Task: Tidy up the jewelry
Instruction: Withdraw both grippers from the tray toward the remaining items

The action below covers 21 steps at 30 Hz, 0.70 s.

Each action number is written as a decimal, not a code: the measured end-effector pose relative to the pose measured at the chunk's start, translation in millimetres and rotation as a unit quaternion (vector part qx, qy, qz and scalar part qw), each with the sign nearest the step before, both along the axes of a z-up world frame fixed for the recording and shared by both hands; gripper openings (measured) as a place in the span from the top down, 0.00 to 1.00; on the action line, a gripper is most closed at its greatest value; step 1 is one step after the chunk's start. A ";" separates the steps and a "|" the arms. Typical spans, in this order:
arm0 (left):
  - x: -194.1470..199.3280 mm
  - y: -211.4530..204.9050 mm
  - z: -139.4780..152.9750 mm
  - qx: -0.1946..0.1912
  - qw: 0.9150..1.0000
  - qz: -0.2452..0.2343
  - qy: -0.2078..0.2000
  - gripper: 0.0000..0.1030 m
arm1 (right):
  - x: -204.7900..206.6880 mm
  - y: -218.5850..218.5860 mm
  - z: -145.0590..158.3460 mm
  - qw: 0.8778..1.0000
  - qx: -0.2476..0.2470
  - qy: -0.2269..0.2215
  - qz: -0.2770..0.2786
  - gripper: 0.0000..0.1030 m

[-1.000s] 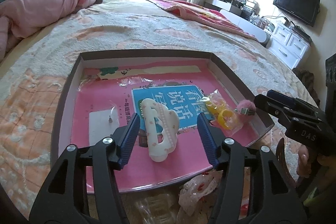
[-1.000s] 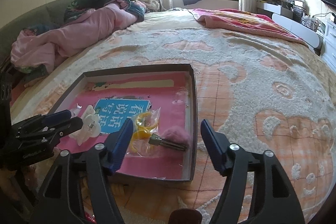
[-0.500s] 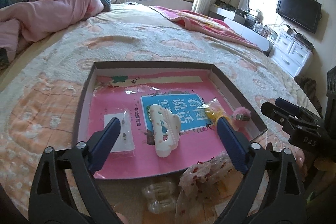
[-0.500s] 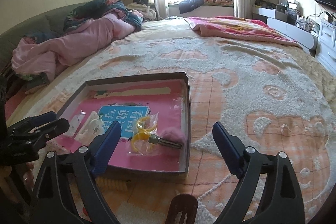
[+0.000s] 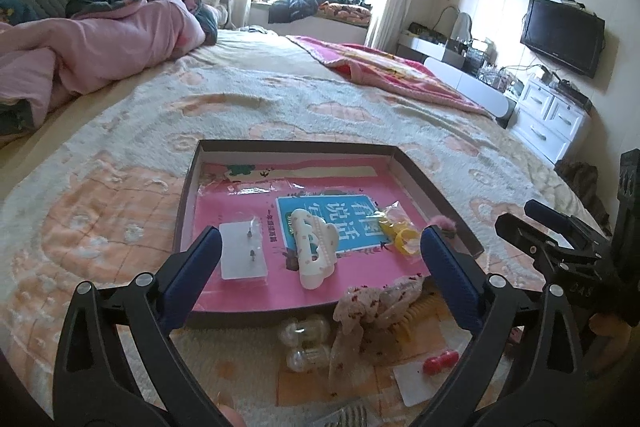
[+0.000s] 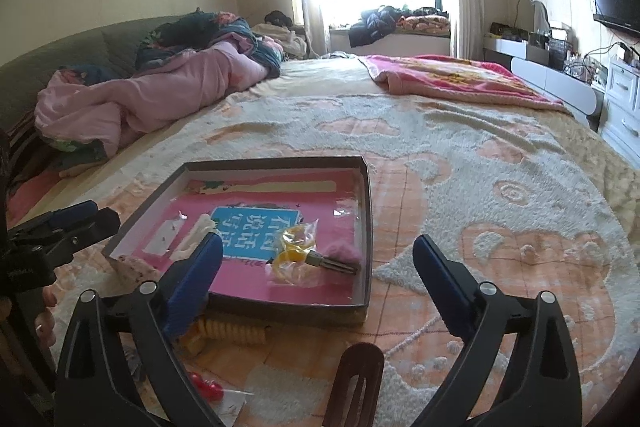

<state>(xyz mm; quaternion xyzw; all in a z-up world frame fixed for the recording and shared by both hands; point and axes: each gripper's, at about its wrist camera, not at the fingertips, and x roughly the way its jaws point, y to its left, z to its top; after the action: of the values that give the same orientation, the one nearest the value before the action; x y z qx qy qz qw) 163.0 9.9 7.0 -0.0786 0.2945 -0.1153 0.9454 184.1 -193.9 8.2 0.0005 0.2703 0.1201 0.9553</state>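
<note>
We held the left gripper (image 5: 320, 263) above the near edge of the shallow box (image 5: 436, 193) on the bed; its jaws were opening, already wide, with nothing pressed between the pads. The right gripper (image 6: 318, 263) hung over the box's near right corner, its jaws opening just as wide and also holding nothing.

Inside the box, on the pink lining, lay the white hair claw (image 5: 314, 253) near the middle, tilted lengthwise toward us. To its left lay a white earring card (image 5: 242, 255) with two small studs. To its right sat a clear bag of yellow rings (image 5: 396, 231), and beside that, in the near right corner, a clip with a pink pom-pom (image 6: 340, 257).

Outside the box, just beside its near wall, we saw a speckled scrunchie (image 5: 376, 301), two clear bead-like pieces (image 5: 304, 345), a yellow comb clip (image 6: 228, 333) and a red piece on a white card (image 5: 440, 365). A brown strap-like piece (image 6: 358, 379) lay nearest to us.
</note>
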 end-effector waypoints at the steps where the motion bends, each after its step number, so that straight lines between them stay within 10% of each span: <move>1: -2.6 0.4 0.6 0.000 1.000 0.000 -0.002 0.11 | -2.0 0.7 0.6 1.000 -0.001 -0.002 0.001 0.09; 21: -31.2 16.5 1.3 0.004 1.000 0.013 -0.006 0.11 | -50.9 21.6 -5.6 0.998 -0.036 -0.019 0.042 0.09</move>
<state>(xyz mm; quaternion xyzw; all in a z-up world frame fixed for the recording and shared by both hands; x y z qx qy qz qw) 131.8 26.4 8.3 -0.0780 0.2885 -0.1023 0.9488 133.2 -172.3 2.6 -0.0475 0.2565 0.1500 0.9537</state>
